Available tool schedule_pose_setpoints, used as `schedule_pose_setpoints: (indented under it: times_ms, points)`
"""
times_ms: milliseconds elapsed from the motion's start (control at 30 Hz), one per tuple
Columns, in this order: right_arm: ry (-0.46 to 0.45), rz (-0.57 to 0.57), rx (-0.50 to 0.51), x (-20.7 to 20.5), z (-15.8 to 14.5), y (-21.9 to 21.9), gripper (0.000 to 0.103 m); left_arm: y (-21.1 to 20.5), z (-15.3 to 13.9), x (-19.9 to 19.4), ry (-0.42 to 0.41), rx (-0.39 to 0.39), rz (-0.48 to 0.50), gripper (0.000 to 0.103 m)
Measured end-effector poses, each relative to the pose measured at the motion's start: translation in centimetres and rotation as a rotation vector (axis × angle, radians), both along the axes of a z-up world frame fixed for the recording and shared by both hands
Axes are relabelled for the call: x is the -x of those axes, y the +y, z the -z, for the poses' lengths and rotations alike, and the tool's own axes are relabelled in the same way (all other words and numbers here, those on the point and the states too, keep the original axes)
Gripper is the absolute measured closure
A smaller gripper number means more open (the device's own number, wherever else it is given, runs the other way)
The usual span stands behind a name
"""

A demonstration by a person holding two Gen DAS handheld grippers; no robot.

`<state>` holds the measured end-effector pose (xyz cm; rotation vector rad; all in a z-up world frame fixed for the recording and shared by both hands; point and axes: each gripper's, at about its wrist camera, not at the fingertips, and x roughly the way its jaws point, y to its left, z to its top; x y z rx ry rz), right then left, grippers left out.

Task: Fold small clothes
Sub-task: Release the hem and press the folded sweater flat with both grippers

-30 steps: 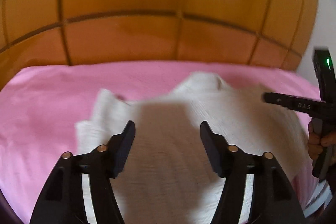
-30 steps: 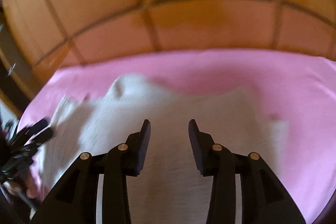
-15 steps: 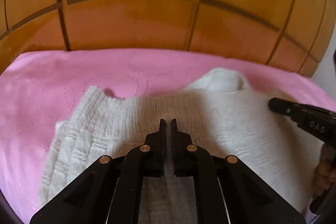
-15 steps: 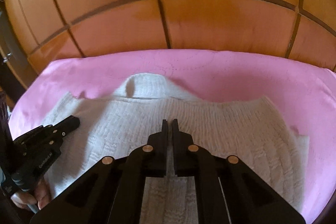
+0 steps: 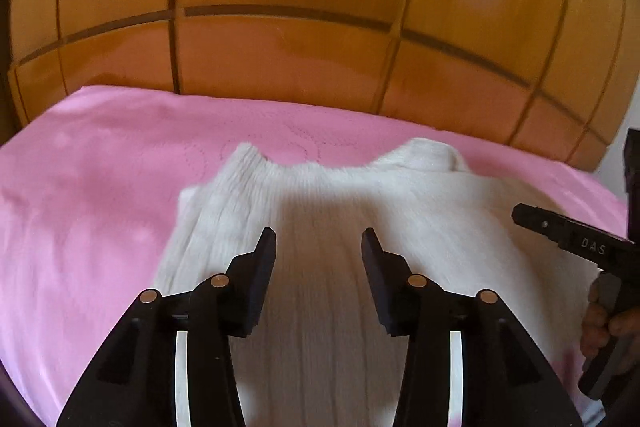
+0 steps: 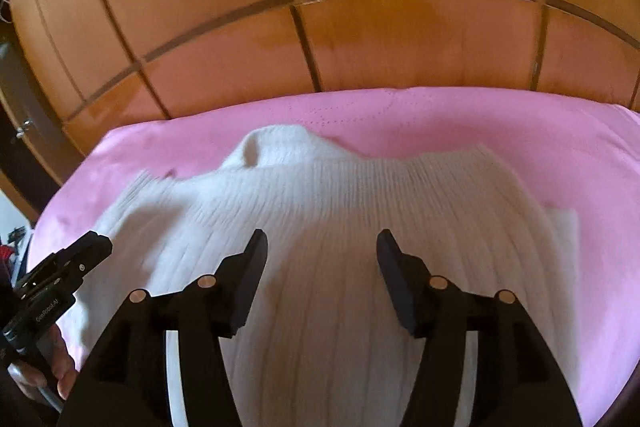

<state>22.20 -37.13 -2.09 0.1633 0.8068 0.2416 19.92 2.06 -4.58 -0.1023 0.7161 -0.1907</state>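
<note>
A cream ribbed knit sweater (image 5: 340,195) lies spread on the pink bedspread (image 5: 100,187), its roll collar (image 5: 432,153) toward the headboard. My left gripper (image 5: 319,233) hovers over the sweater's left half, its jaws opening with only the knit below and nothing pinched between them. In the right wrist view the same sweater (image 6: 360,195) fills the middle, collar (image 6: 276,143) at upper left. My right gripper (image 6: 322,235) stands over the sweater's right half, jaws likewise opening with nothing gripped. Each gripper shows at the other view's edge: the right gripper (image 5: 520,213) and the left gripper (image 6: 96,243).
A glossy panelled wooden headboard (image 5: 280,59) rises right behind the bed. Pink bedspread (image 6: 440,115) shows bare around the sweater on the far side and both flanks. A person's hand (image 5: 600,319) grips the right tool's handle, another hand (image 6: 60,363) the left tool's.
Both grippers went from apart to shut tight over the knit half a second ago and now stand apart again. Both views have shifted and are motion-blurred; the sweater lies much as before.
</note>
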Motion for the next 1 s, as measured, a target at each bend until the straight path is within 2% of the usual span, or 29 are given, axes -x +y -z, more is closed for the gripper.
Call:
schedule_pose_setpoints:
  times_ms: [100, 167, 267, 300, 367, 500, 533, 567, 633, 700, 767, 800, 900, 1000]
  points:
    - [-0.021, 0.002, 0.029, 3.6, -0.3, -1.2, 0.036, -0.3, 0.3, 2.7, -0.015, -0.008, 0.037, 0.06]
    - [-0.026, 0.035, 0.066, 5.2, 0.0, -2.3, 0.028, -0.4, 1.9, 3.4, 0.031, -0.074, 0.024, 0.06]
    - [0.043, 0.098, 0.07, 6.4, 2.0, -5.5, 0.031, 0.9, 4.9, 2.3, 0.14, -0.085, -0.023, 0.06]
    - [0.058, 0.113, 0.053, 6.6, 3.0, -6.7, 0.032, 1.2, 4.8, 2.4, 0.128, -0.069, -0.027, 0.06]
    - [0.036, 0.115, 0.009, 7.4, 3.0, -7.6, 0.033, 0.7, 3.6, 2.9, 0.121, -0.063, -0.042, 0.06]
    - [0.009, 0.151, 0.017, 8.7, 1.3, -6.4, 0.029, -1.7, 0.9, 4.7, 0.058, 0.022, 0.025, 0.06]
    - [-0.009, 0.134, 0.008, 9.1, 0.6, -5.7, 0.029, -2.3, 0.6, 5.0, 0.05, 0.033, 0.043, 0.058]
    - [-0.021, 0.115, 0.003, 9.2, 0.3, -5.0, 0.028, -3.5, 0.4, 5.3, 0.045, 0.051, 0.08, 0.051]
    - [-0.046, 0.069, 0.019, 10.1, -0.3, -3.1, 0.025, -5.5, 1.0, 5.4, 0.052, 0.044, 0.121, 0.049]
    - [-0.042, 0.052, 0.061, 10.5, 0.2, -1.8, 0.022, -7.8, 2.6, 5.1, 0.092, -0.009, 0.155, 0.049]
    - [0.043, 0.048, 0.093, 10.2, 2.6, -1.0, 0.02, -9.1, 4.4, 4.9, 0.134, -0.085, 0.135, 0.049]
    - [0.068, 0.045, 0.116, 10.2, 3.9, -0.8, 0.02, -9.1, 4.5, 5.2, 0.11, -0.086, 0.133, 0.049]
    - [-0.01, 0.032, 0.113, 11.1, 4.6, -1.2, 0.018, -7.9, 3.3, 6.3, 0.091, -0.048, 0.122, 0.049]
    - [-0.027, 0.038, 0.101, 11.2, 4.7, -1.1, 0.015, -5.3, 2.0, 6.9, 0.06, -0.065, 0.052, 0.049]
